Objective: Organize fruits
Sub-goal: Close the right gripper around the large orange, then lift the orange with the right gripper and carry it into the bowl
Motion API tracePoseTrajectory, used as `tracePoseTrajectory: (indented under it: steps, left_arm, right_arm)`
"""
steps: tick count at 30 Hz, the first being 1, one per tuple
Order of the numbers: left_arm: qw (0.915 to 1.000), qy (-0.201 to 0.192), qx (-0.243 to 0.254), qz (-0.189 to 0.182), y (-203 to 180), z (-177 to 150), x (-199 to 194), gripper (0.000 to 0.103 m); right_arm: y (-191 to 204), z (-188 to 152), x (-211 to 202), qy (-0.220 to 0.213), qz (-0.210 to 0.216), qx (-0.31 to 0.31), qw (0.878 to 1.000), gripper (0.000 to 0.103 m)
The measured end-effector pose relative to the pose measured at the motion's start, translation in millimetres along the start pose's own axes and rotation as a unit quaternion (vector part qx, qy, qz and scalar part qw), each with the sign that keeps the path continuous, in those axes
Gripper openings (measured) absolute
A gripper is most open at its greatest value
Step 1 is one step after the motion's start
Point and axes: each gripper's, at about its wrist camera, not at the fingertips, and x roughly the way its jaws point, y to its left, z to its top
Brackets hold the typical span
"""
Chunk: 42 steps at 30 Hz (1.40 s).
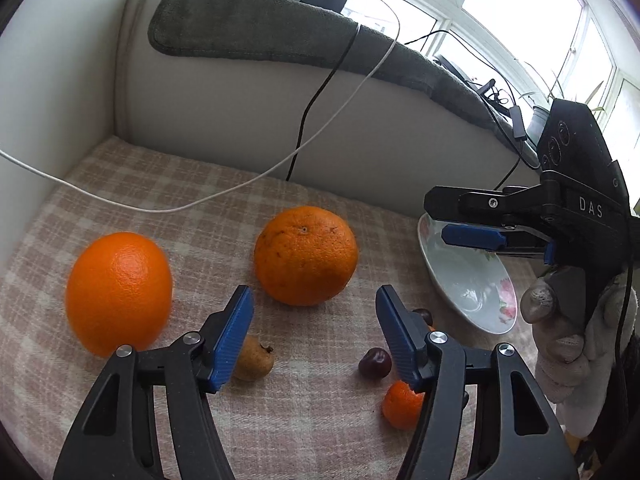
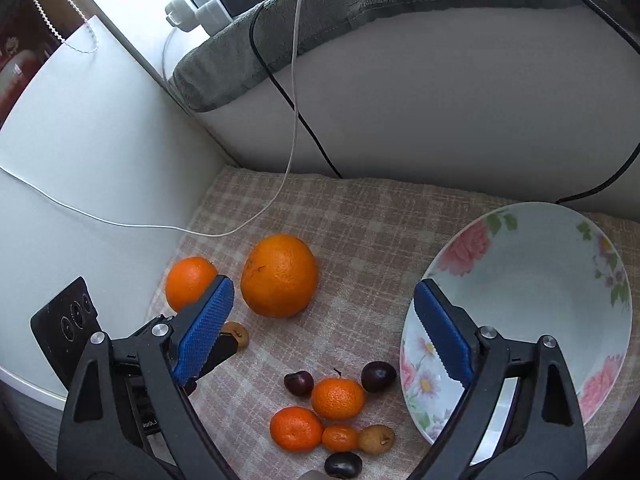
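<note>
**Fruit loose on the cloth, plate bare**

Both hand-held grippers, left [image 1: 314, 334] and right [image 2: 322, 334], are held wide apart with nothing between them. Two oranges [image 2: 279, 275] are seen at 11 o'clock of the small fruit [image 2: 338, 398], the plate [image 2: 532, 280] at 3 o'clock.

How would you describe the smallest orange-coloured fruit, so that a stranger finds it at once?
Start at the flowered plate on the checked cloth. Just left of the plate's near rim lies a cluster of small fruits. In its near row, the smallest orange fruit sits between a bigger mandarin and a tan, brownish fruit; it is the only orange one smaller than its neighbours.
</note>
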Motion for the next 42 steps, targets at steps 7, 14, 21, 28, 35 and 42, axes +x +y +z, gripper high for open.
tracePoseTrajectory:
  steps: [7, 14, 21, 28, 35, 42]
  left_arm:
    - [0.9998, 0.014, -0.015, -0.004, 8.0, 4.1, 18.0, 0.059]
    - [0.9993, 0.029, -0.023, -0.007, 10.6, 6.5, 29.7, 0.059]
    - [0.9991, 0.031, -0.026, -0.013, 11.9, 8.6, 33.5, 0.059]
    - [0.999, 0.03, -0.026, -0.018, 13.6, 9.6, 35.4, 0.057]
    - [0.9993, 0.025, -0.024, -0.015, 10.2, 7.9, 28.4, 0.056]
    - [0.9996, 0.017, -0.015, -0.013, 1.0, 6.8, 21.0, 0.056]
  right_arm:
    - [2.6, 12.3, 38.5, 0.044, 0.028, 0.019, 0.998, 0.081]
    - [10.7, 14.8, 59.5, 0.073, 0.04, 0.016, 0.996, 0.075]
    - [12.4, 15.7, 74.9, 0.088, 0.049, 0.023, 0.995, 0.069]
    - [11.8, 14.9, 76.3, 0.093, 0.065, 0.03, 0.993, 0.055]
    - [15.7, 13.9, 73.3, 0.087, 0.059, 0.025, 0.994, 0.055]
    - [18.2, 9.9, 64.1, 0.079, 0.063, 0.026, 0.995, 0.054]
